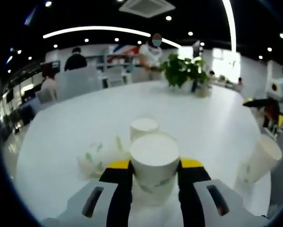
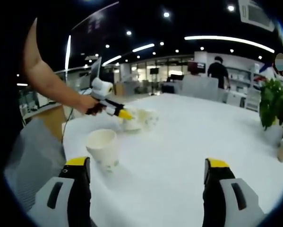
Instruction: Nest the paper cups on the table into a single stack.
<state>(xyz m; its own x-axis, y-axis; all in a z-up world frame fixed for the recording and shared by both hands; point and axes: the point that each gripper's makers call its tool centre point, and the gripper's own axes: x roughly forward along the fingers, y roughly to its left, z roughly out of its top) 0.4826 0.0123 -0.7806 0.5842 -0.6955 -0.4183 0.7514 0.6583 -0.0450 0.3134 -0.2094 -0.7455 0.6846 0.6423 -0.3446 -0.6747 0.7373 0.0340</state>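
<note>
Right up front in the left gripper view, the left gripper [image 1: 155, 166] is clamped on an upturned paper cup [image 1: 154, 163], base facing the camera; a second upturned cup [image 1: 143, 126] stands just behind it, and a couple more cups [image 1: 99, 156] lie tipped over beside it on the white tabletop [image 1: 202, 118]; another upright cup [image 1: 261, 158] stands near the tabletop's edge; over in the right gripper view the right gripper [image 2: 148, 182] has its jaws wide apart with nothing between them; potted plant [image 1: 184, 71] at the far edge.
</note>
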